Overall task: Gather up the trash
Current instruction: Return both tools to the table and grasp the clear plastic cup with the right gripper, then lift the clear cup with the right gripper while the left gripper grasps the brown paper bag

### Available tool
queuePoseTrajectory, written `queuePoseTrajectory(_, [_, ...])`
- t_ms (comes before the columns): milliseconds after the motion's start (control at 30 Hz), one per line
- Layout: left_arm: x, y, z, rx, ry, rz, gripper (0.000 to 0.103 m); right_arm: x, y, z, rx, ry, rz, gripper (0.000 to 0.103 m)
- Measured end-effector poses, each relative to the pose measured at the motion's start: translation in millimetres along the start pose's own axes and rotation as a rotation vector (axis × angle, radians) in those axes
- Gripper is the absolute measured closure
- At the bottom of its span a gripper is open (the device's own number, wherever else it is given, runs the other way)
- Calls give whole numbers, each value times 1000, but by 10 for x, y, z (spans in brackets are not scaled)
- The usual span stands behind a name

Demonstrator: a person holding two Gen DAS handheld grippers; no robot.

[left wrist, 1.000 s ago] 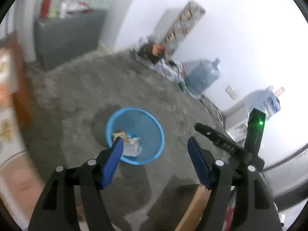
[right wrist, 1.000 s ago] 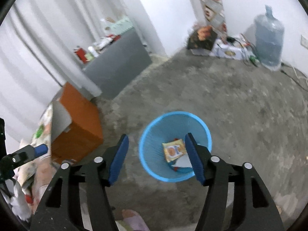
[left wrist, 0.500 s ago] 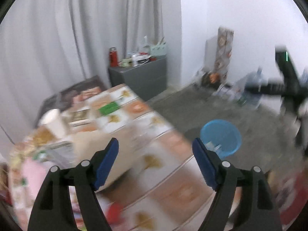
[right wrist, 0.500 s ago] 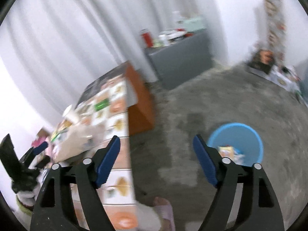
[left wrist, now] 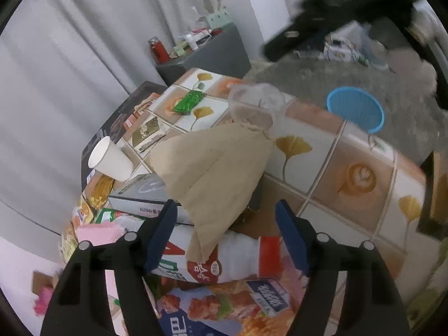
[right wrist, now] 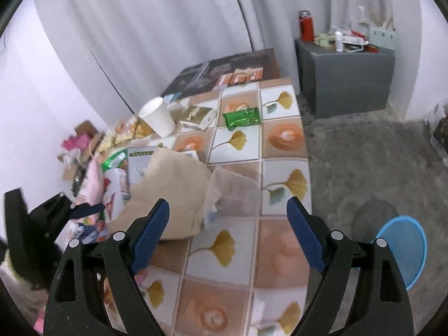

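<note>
My left gripper (left wrist: pixel 226 235) hangs low over the cluttered end of the tiled table (left wrist: pixel 355 179), its jaws closing. The tail of a beige paper bag (left wrist: pixel 215 162) and a white bottle with a red cap (left wrist: pixel 238 260) lie between the pads, untouched. My right gripper (right wrist: pixel 228 235) hovers above the table's near part, its jaws opening with nothing between them. The beige bag (right wrist: pixel 168 193) and a crumpled clear plastic cup (right wrist: pixel 232 196) lie just ahead of it. On the floor to the right stands the blue bin (right wrist: pixel 406 252).
A white paper cup (right wrist: pixel 156 120), a green wrapper (right wrist: pixel 242 117) and a colourful snack packet (left wrist: pixel 224 308) also lie on the table, with boxes and packets piled at its left end. A grey cabinet (right wrist: pixel 344 78) with a red flask (right wrist: pixel 306 26) stands by the curtain. Grey carpet (right wrist: pixel 364 168) covers the floor.
Both grippers have swung away from above the blue bin on the floor to over the table. The right jaws stand wider than before.
</note>
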State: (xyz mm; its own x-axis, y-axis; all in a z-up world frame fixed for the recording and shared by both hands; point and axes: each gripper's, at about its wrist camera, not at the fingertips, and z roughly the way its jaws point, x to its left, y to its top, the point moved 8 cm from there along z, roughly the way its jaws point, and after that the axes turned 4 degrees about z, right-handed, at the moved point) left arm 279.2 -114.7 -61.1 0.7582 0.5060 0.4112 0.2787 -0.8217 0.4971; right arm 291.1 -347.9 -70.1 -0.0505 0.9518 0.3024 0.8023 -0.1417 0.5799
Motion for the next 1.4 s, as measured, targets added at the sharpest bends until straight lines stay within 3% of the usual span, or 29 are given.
queuePoseTrajectory(167, [-50,-9,128,36,68,83,47,-10,18,254,45,-57,-40,21])
queuePoseTrajectory(400, [12,-103,297,103,91,88,64,-95,-48,470,98,-115,-56,22])
queuePoseTrajectory(733, [58,-80,295,93,71,47,97,-156,-145,541,151,-93,-13,45])
queuePoseTrajectory(1167, [122,29,106,21,92,22,100,-277,-176,452,145,-104,34,67])
queuePoseTrajectory(1333, [178,117,-27,-17,111,2,100,-370,-161,416,145,-97,75,97])
queuePoseTrajectory(1400, [198,154,-75,-33,119,-7,100,-391,-160,403,140,-101,81,98])
